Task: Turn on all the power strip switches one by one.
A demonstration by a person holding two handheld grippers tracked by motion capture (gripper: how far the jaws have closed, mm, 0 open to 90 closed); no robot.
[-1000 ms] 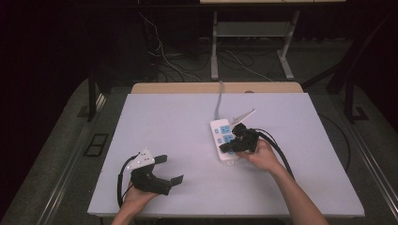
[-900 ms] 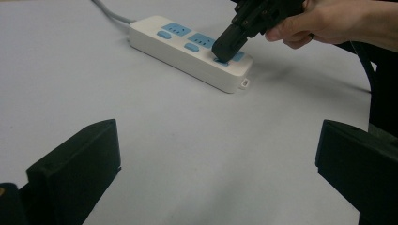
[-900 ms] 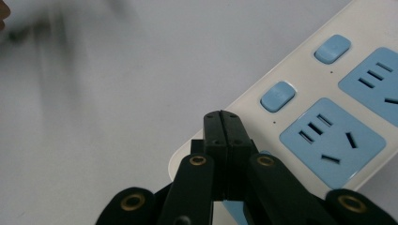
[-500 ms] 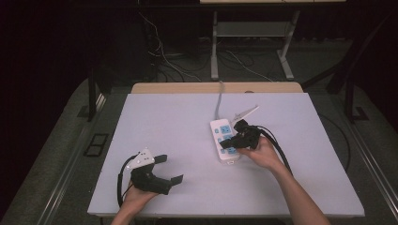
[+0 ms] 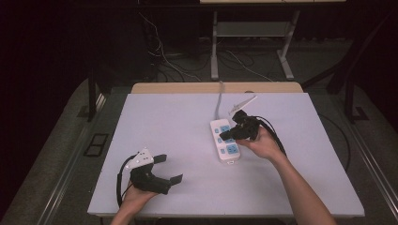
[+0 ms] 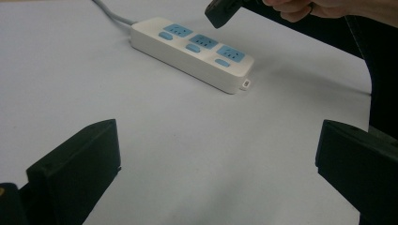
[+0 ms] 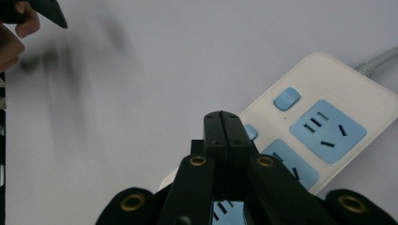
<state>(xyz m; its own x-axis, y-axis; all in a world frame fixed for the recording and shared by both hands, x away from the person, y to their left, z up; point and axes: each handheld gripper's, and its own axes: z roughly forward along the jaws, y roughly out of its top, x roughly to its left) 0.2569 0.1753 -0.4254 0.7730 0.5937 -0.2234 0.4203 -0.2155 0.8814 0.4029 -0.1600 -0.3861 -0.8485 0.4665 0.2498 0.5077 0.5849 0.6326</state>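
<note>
A white power strip (image 5: 231, 152) with blue sockets and blue switches lies right of the table's middle, its grey cord (image 5: 219, 96) running to the far edge. My right gripper (image 5: 227, 137) hovers just over the strip's middle, jaws shut with nothing between them. In the right gripper view its joined tips (image 7: 227, 123) sit above a blue switch, beside a socket (image 7: 327, 131). My left gripper (image 5: 168, 168) rests open near the front left corner. In the left gripper view its jaws (image 6: 218, 159) stand wide apart, facing the power strip (image 6: 192, 51) and the right gripper's tip (image 6: 223, 11).
The white table (image 5: 178, 122) has a wooden strip along its far edge. The right gripper's black cable (image 5: 278, 138) loops on the tabletop by the right hand. Desk legs and loose cables lie on the dark floor behind.
The right gripper has lifted a little off the power strip, still shut. The left gripper has stayed where it was.
</note>
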